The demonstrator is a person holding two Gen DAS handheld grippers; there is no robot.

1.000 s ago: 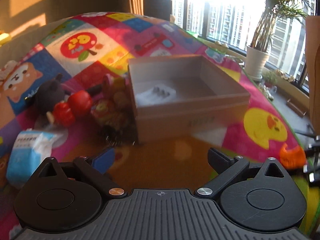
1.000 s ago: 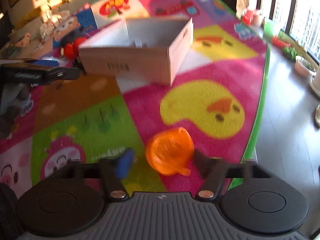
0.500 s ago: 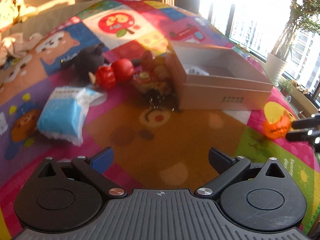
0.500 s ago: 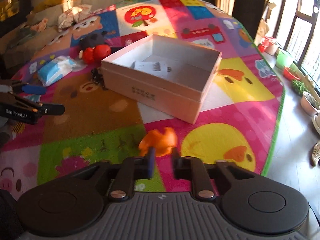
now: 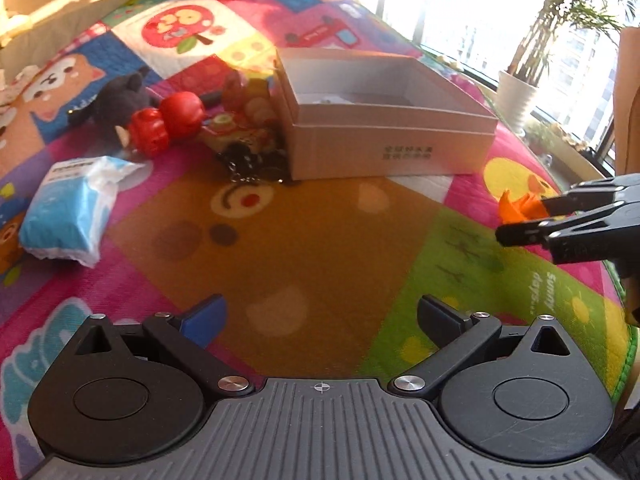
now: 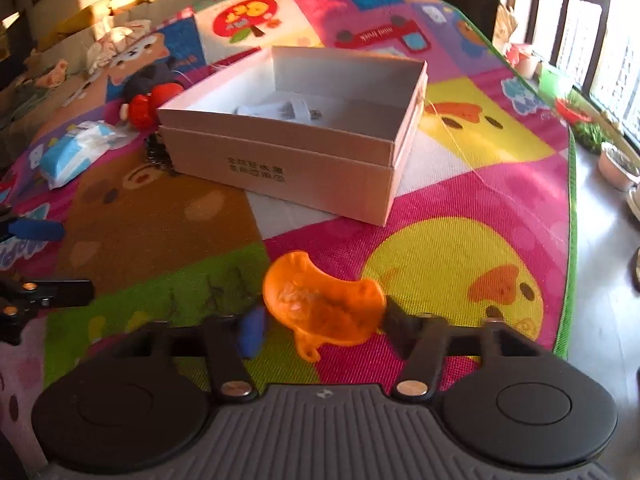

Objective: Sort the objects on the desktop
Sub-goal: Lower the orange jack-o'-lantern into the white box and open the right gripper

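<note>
One big play mat (image 6: 460,184) in bright squares covers the whole surface, and on it, beyond both grippers, sits the open cardboard box (image 6: 296,168), its long printed side turned toward the right camera. Inside the box only a white plug-like item (image 6: 292,111) is visible on the bottom; the rest of its floor looks bare. Left of the box lies the unsorted pile: a dark plush toy (image 5: 120,98), two red round toys (image 5: 168,122), a heap of small trinkets (image 5: 244,120) touching the box's left wall, and a blue tissue pack (image 5: 70,208) farther out. The right gripper (image 6: 320,320) has its fingers closed against the sides of an orange cup-shaped toy (image 6: 324,304), mouth facing up and forward; I judge it held, lifted just above the mat. The box lies straight ahead and slightly left of it, so the carry looks like a forward move over the near wall. The left gripper (image 5: 320,316) hangs wide open and empty, near the mat, well short of the pile
</note>
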